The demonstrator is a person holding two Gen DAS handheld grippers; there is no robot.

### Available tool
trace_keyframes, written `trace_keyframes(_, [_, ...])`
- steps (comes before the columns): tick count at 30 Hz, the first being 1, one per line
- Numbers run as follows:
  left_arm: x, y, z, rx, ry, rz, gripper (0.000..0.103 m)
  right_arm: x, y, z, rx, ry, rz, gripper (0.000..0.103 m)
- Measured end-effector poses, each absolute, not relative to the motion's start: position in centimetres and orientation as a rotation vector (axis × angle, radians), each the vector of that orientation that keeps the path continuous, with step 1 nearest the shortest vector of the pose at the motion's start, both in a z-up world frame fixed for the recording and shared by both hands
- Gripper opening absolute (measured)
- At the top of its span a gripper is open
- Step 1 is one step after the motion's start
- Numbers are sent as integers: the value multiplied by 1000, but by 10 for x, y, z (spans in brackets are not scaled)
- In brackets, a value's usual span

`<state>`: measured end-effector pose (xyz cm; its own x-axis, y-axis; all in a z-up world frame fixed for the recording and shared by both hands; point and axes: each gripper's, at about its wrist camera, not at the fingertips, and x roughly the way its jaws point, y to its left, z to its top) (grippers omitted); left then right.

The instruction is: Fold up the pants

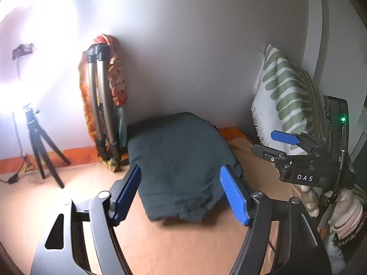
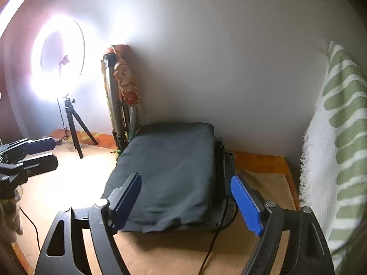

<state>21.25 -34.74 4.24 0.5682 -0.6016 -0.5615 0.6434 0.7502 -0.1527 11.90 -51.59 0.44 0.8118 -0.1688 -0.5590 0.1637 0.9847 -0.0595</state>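
Ring light [image 2: 58, 61] glaring at left (blown-out white), dim right side, fisheye-bent edges, soft blur

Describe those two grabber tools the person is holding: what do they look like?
Both are black frames with curved struts and silver pivot bolts. Each carries two flat fingers with ribbed blue pads. The right gripper, seen from the left wrist camera, bears white "DAS" lettering and a small green light. The left gripper looks the same. A thin black cable trails nearby.

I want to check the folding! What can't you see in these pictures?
- Pants: underside and inner folds hidden by the top layer, both views.
- Ring light: glare washes it out; cut off in the left wrist view.
- Black cable: far end hidden under the pants, right wrist view.
- Both hand-held grippers open, empty.
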Motion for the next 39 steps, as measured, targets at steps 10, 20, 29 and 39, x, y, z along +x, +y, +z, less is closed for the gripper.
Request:
trace_keyframes(10, [169, -311, 41, 84, 634, -652, 79, 72, -466, 10, -27, 550, -284, 103])
trace_keyframes(20, [156, -282, 31, 69, 676, -588, 79, 56, -449, -4, 4, 565, -347, 103])
trace_keyframes(29, [151, -278, 27, 77, 682, -549, 79, 53, -449, -12, 27, 561, -357, 103])
trace_keyframes(39, [147, -277, 27, 92, 683, -560, 79, 53, -449, -14, 35, 561, -354, 103])
